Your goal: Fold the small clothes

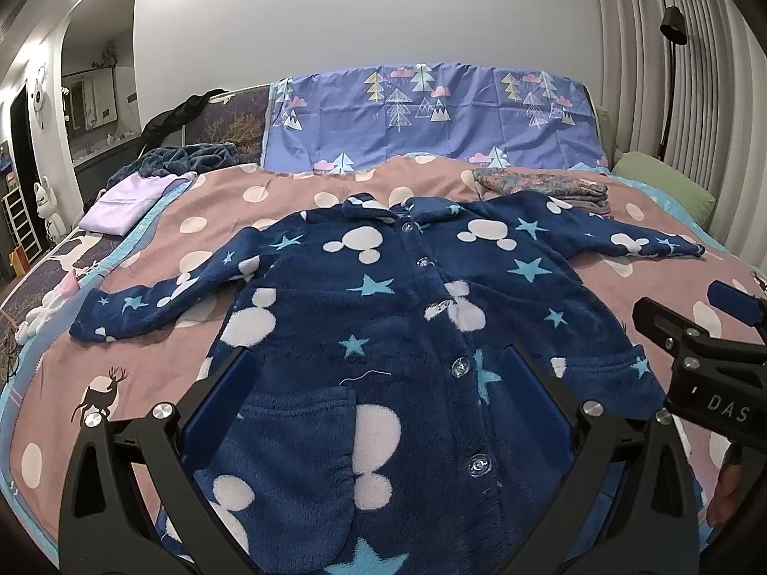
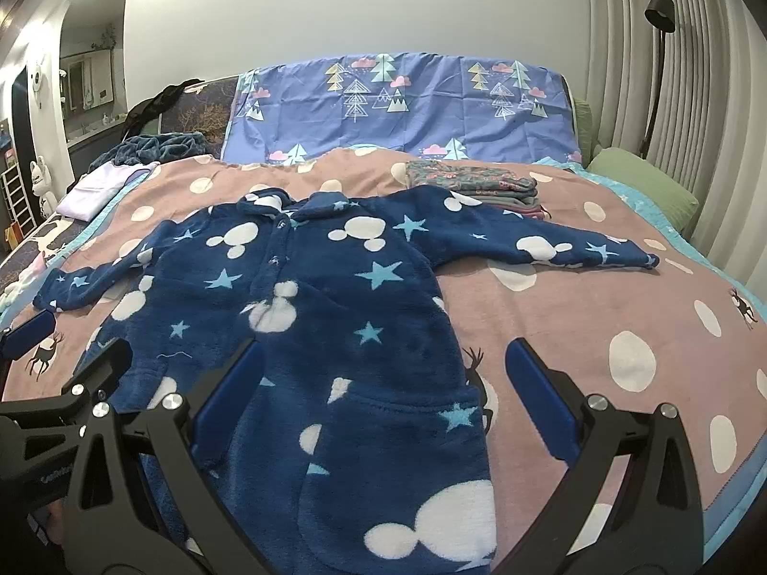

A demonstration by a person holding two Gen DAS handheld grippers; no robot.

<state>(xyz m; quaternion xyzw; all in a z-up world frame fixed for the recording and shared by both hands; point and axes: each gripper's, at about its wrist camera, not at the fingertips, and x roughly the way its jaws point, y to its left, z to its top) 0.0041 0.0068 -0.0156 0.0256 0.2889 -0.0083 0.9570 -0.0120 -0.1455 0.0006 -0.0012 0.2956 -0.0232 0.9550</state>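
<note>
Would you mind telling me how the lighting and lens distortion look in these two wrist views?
Left wrist view: indoor light, ceiling lamps blown out at top left; the fisheye bows the curtain and darkens the corners; the fleece top is sharp. Right wrist view: the same glare at top left and the same bowing, with the open right gripper looming large and dark at the bottom.

We are holding the left gripper (image 1: 383, 397) low and level, its blue-padded fingers (image 1: 225, 402) spread wide apart. The right gripper (image 2: 388, 388) is likewise gaping, pointing forward alongside; both are gripping nothing.
</note>
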